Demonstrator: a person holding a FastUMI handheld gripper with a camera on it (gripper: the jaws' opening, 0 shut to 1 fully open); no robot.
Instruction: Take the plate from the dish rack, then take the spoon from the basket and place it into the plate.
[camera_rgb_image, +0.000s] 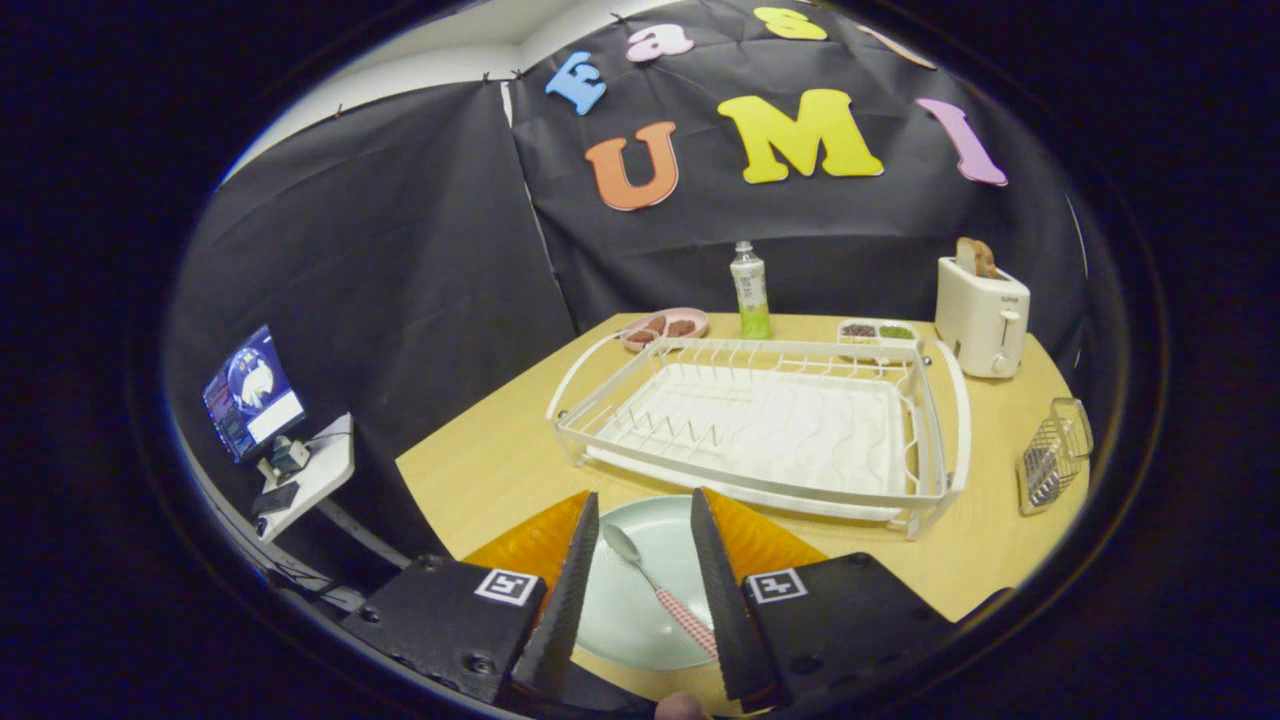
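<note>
Gripper view: spoon lies in the pale green plate between my gripper fingers, which are spread, gripping nothing. Looks like placing's done, so I'd just back off.

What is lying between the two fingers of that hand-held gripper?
In the gripper view, a spoon lies on a pale green plate between the open fingers of the hand-held gripper; neither finger touches it.

A staged recording booth set up as a kitchen: black cloth walls enclose a wooden table holding a dish rack, a toaster at right, and a drink bottle. At lower left, a monitor sits on a side stand.
</note>
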